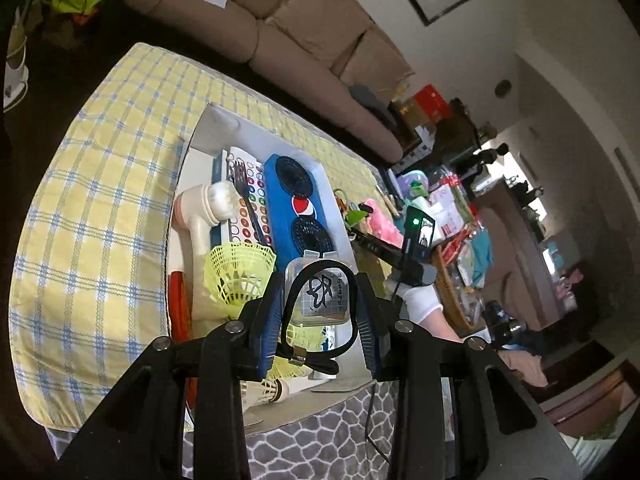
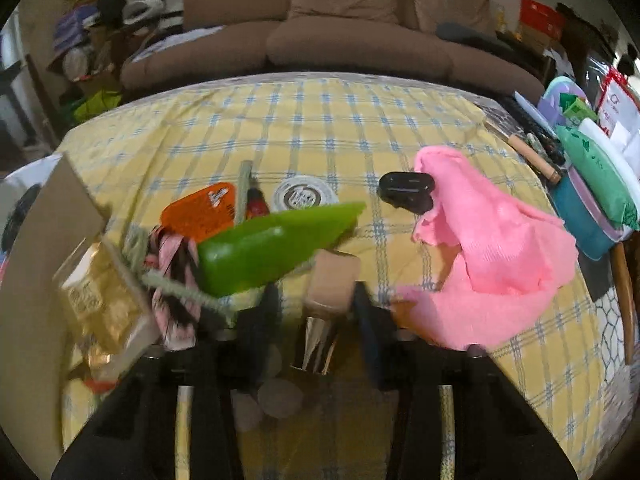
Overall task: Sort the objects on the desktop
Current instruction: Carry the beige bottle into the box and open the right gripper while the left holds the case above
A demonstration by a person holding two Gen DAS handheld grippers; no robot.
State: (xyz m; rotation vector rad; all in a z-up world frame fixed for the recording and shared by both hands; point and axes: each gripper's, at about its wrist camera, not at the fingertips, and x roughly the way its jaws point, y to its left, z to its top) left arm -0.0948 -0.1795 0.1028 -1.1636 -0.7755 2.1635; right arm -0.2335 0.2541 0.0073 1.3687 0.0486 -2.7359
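While the left tongs (image 1: 318, 316) pinch a looped black strap (image 1: 316, 312), the right tongs (image 2: 316, 304) clamp a blurred tan block (image 2: 336, 280).

Your clearest lane is the bare checked tablecloth (image 2: 304, 120) toward 12 o'clock. At 10 the green wedge (image 2: 272, 248) and cardboard wall (image 2: 44, 224) block you; at 2 the pink cloth (image 2: 492, 248) crowds in.
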